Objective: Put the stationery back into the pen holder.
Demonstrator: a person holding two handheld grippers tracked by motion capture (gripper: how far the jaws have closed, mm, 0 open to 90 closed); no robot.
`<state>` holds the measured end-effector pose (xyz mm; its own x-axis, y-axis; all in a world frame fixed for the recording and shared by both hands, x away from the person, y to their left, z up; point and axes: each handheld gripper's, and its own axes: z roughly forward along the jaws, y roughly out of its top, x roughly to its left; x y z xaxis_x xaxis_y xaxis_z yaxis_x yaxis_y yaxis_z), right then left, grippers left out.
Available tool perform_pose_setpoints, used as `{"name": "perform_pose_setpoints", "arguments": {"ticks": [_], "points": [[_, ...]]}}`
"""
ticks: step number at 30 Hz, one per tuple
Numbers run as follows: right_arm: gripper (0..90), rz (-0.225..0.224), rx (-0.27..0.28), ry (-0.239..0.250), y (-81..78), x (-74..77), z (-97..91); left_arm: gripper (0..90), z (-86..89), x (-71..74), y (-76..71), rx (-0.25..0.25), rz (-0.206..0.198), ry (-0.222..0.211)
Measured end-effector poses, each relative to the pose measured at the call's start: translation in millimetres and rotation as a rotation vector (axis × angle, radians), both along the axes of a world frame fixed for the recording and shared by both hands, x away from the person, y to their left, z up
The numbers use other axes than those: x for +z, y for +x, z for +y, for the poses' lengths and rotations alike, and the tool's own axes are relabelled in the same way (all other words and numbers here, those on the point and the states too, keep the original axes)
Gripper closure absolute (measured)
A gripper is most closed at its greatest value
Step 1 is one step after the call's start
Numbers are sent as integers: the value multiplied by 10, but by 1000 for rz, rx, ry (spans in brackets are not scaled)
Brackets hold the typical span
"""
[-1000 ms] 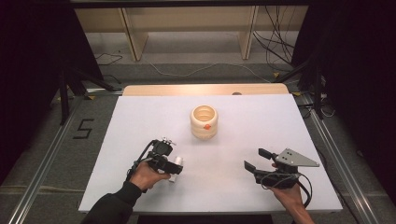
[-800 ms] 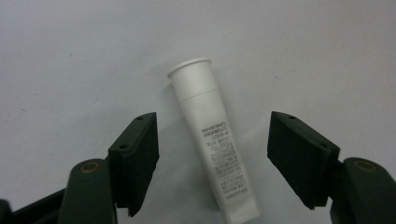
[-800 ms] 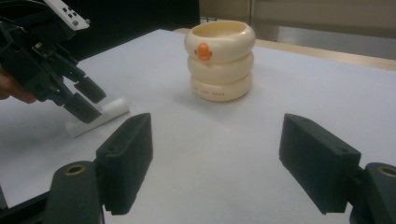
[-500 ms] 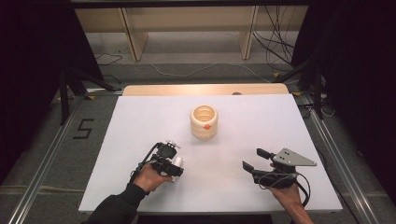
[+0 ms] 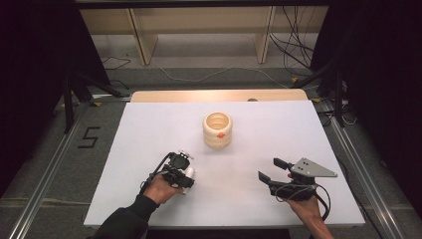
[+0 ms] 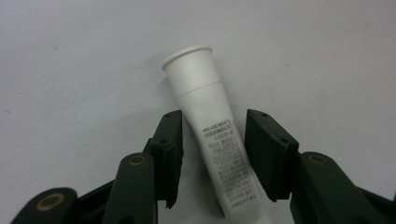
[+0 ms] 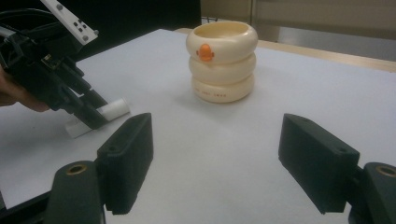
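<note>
Lying on the white table in the lower left of the high view, a white squeeze tube sits under the left gripper, which a hand in a dark sleeve holds low over it. Seen from the left gripper view, the tube runs up the centre of the frame, flat cap at the top and printed text along its body, tilted a little to the left. Both black jaws stand released on either side of it, with a gap showing at each side, so nothing is clamped.

Near the middle of the high view, toward the upper part of the table, stands a cream container shaped like three stacked rings, open at the top, with a small orange mark on its side. It stands well apart from both grippers.

At the lower right of the high view, the right gripper with its grey three-cornered plate points toward the upper left. In the right gripper view its jaws are spread wide and empty, the container upright in the upper centre and the left gripper with the tube at the left edge.
</note>
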<state>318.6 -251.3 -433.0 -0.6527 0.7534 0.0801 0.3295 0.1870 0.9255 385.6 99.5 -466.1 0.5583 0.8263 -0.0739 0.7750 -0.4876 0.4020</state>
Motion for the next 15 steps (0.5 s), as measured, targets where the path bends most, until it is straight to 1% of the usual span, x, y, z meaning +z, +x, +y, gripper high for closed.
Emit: {"name": "perform_pose_setpoints", "arguments": {"ticks": [2,4,6,8,15], "points": [[271,-1,3,-1,1,-2,9,568,4,-5,10,-6,3,-1],[272,1,2,-8,-1,-1,9,605,10,-2,14,-11,-2,10],[272,0,1,-4,2,-1,7,638,11,-1,14,-18,-8,20],[272,-1,1,-4,3,-2,8,672,13,0,14,-28,-11,22],[274,-1,4,-11,3,-5,14,689,8,6,23,-79,-14,42]]}}
